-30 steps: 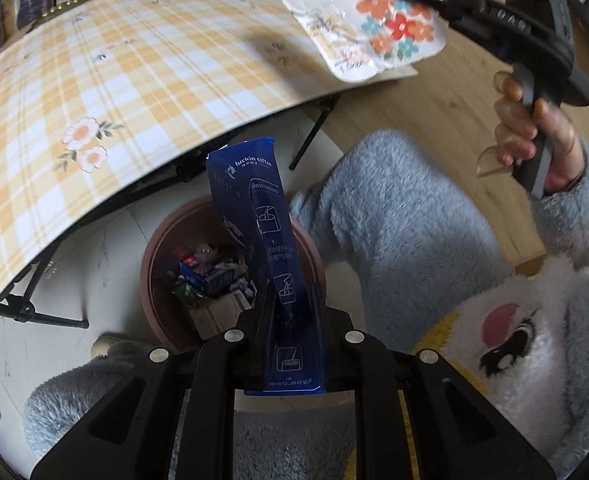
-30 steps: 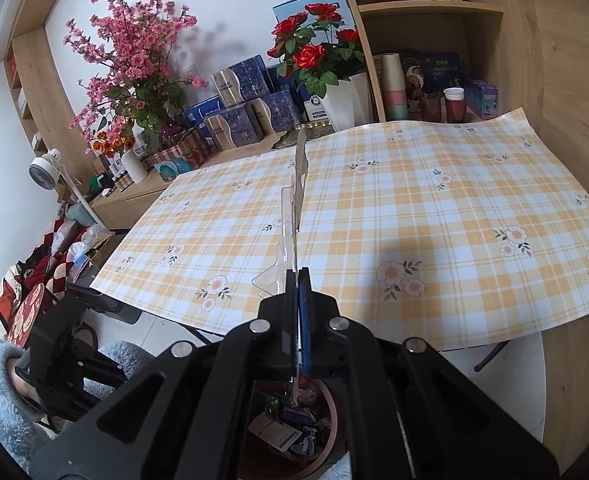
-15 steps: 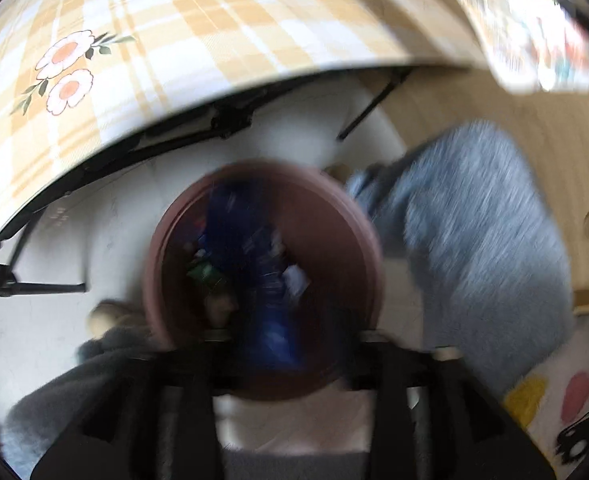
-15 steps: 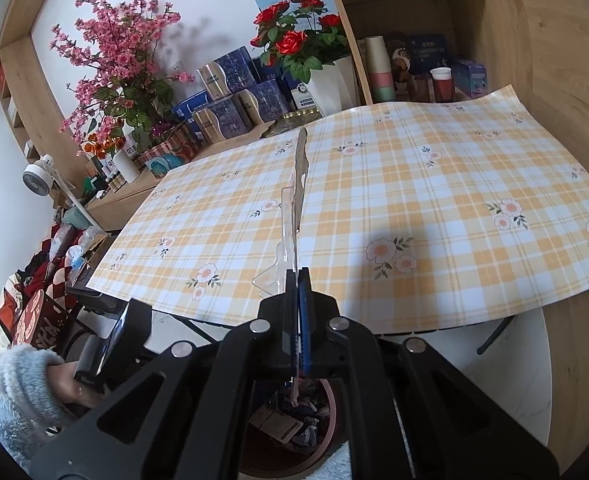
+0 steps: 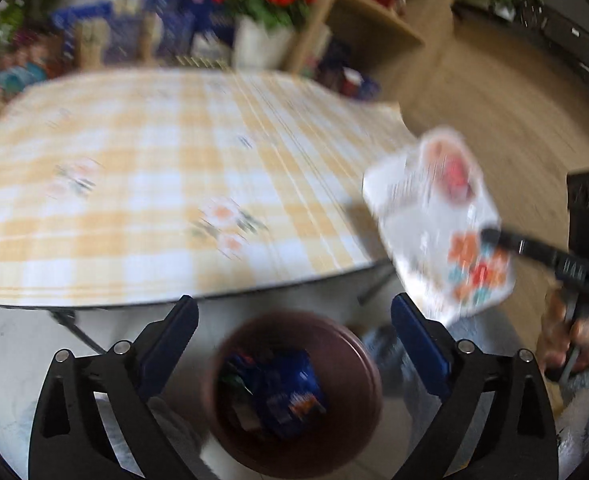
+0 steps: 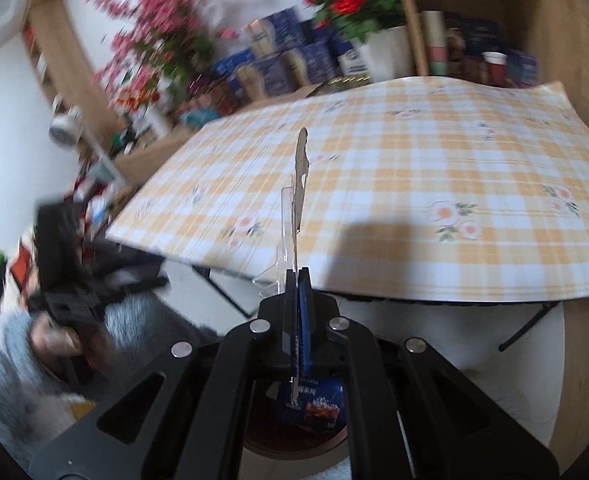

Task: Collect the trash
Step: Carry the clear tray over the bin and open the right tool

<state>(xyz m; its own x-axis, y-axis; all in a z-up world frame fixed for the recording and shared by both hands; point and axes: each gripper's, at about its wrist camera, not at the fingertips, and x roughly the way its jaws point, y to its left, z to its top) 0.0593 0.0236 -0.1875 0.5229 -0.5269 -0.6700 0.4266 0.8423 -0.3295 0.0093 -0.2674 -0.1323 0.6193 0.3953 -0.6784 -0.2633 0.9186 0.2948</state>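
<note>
Judging by the brown bin (image 5: 294, 396) on the floor below the table (image 5: 166, 184), collection is nearly done: a blue coffee packet (image 5: 290, 392) lies inside on other wrappers, and no trash shows on the tablecloth. One piece remains, the flat flowered plastic package (image 5: 438, 224). The left claw (image 5: 294, 332) hangs above the bin, its jaws opening wide with nothing between them. The right claw (image 6: 299, 300) pinches that package edge-on, above the bin's rim.
</note>
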